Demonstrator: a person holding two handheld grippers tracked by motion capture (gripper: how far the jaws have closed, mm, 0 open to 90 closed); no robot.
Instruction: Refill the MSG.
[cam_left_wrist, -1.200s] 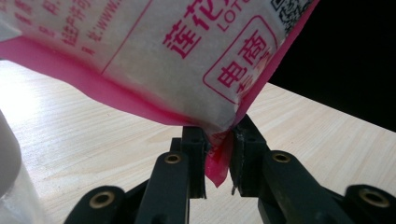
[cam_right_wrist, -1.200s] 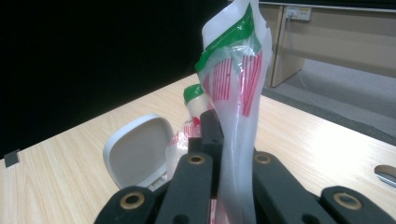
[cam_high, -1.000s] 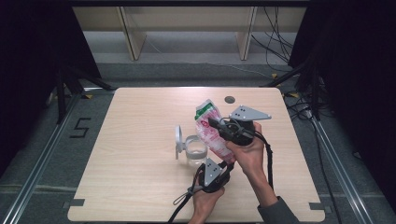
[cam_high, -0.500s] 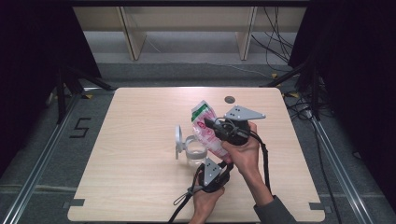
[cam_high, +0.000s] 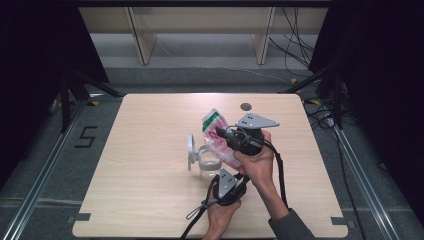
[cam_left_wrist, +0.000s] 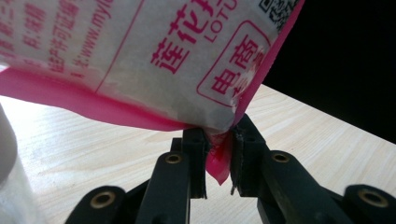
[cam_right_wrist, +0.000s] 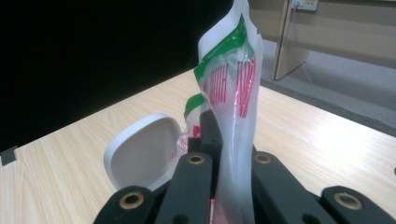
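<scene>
A pink-and-white plastic bag (cam_high: 216, 131) with red print and a green band hangs tilted above the table (cam_high: 150, 200). My right gripper (cam_high: 220, 134) comes in from the right and is shut on the bag's upper part; in the right gripper view the jaws (cam_right_wrist: 224, 140) pinch the thin film (cam_right_wrist: 233, 88). My left gripper (cam_high: 229, 169) reaches up from below and is shut on the bag's lower pink corner (cam_left_wrist: 218, 161). A clear jar (cam_high: 207, 164) stands under the bag, with its white lid (cam_high: 191, 149) upright beside it at the left.
A small dark round thing (cam_high: 245, 106) lies near the table's far edge. Wooden shelf legs (cam_high: 142, 40) stand beyond the table. Cables (cam_high: 277, 170) trail from both grippers toward the person. The white lid (cam_right_wrist: 142, 156) sits close to the right jaws.
The right gripper and the top of the bag have shifted slightly to the left, over the jar. The left gripper has stayed put.
</scene>
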